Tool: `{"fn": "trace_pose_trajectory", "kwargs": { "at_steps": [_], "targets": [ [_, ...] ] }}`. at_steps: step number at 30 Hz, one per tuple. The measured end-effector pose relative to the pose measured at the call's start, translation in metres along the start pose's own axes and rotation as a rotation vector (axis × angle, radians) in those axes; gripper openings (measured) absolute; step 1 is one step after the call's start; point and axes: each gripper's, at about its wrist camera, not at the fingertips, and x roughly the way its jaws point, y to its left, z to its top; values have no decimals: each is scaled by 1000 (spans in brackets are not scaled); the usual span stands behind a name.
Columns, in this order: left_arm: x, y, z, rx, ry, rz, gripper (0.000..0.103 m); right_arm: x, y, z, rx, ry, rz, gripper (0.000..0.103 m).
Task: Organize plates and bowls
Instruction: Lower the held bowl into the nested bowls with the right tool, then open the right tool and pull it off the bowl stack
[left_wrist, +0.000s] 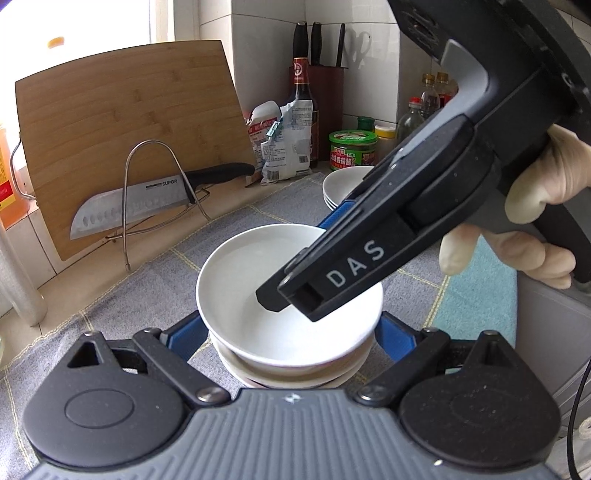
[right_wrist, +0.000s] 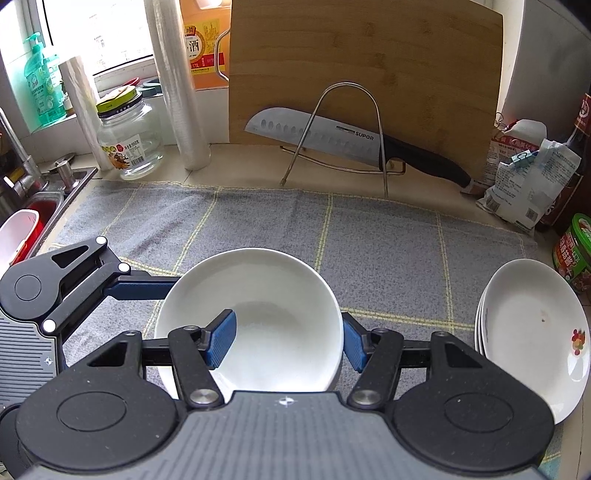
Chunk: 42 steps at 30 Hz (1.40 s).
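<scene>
Carefully now: clamped with right tongs (right_wrist: 288, 343) on rim of top bowl (right_wrist: 258, 280); straddling bowl stack (left_wrist: 288, 376) with left tongs (left_wrist: 290, 328), grip unclear. Could tip off stack if released crooked.

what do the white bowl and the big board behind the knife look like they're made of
White bowl: likely glazed ceramic or porcelain; smooth, glossy, with soft reflections. It could be melamine.
Board: bamboo or wood, matte; tan glued strips with visible grain.

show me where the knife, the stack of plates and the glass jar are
knife (right_wrist: 314, 134): right wrist view, on the blade.
stack of plates (right_wrist: 532, 332): right wrist view, inside the top plate.
glass jar (right_wrist: 131, 140): right wrist view, on its clear body.
</scene>
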Motion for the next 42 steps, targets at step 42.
{"fn": "trace_pose_trajectory", "kwargs": {
  "at_steps": [42],
  "targets": [
    [-16, 21, -35, -65, 76, 1, 101, -35, 6, -19, -20, -94, 50, 101]
  ]
}}
